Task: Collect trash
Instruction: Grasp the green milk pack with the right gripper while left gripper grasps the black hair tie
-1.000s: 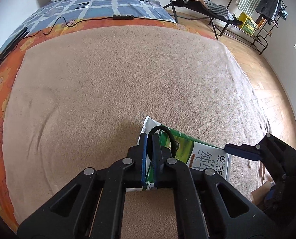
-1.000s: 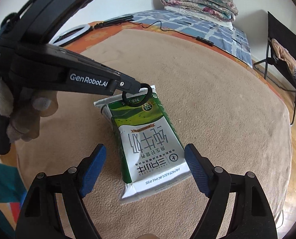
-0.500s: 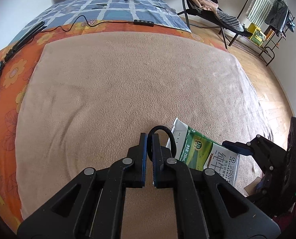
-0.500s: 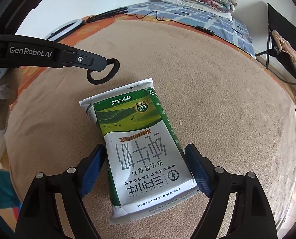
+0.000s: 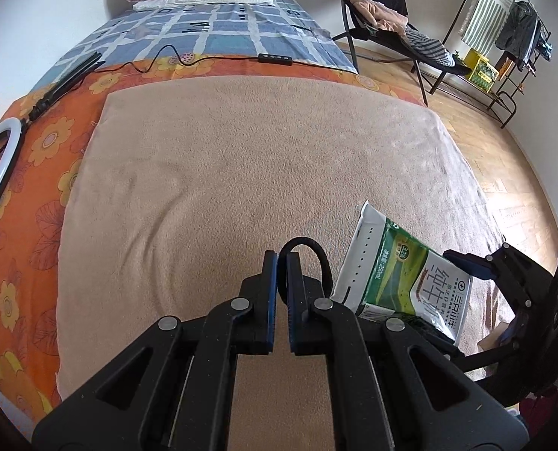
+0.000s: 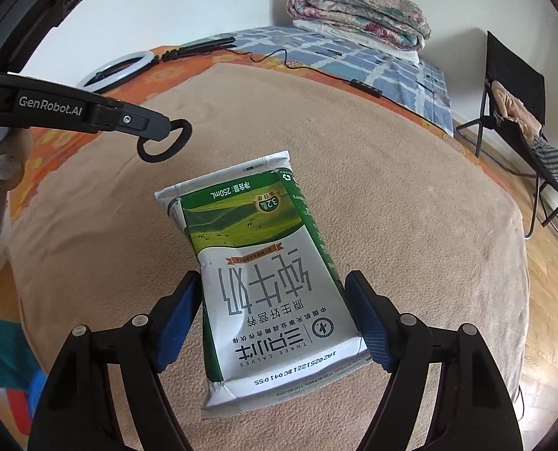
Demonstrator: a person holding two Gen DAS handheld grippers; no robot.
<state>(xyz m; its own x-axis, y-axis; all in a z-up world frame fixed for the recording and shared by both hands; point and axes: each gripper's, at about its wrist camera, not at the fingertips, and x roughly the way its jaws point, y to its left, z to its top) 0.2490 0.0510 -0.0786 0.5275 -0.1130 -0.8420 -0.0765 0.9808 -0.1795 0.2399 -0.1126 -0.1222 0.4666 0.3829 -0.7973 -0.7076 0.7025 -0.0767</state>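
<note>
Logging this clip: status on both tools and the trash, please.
Left tool shut on black hair tie, held off the blanket. Right tool open, blue pads either side of milk carton lying on tan blanket. Nothing in the way.

Green-and-white milk pouch (image 6: 267, 270), labelled 250mL, flat and slightly crumpled, lying printed face up on beige blanket (image 6: 410, 195); black hair tie (image 6: 164, 141), a closed loop, held above blanket beside pouch's far end.
</note>
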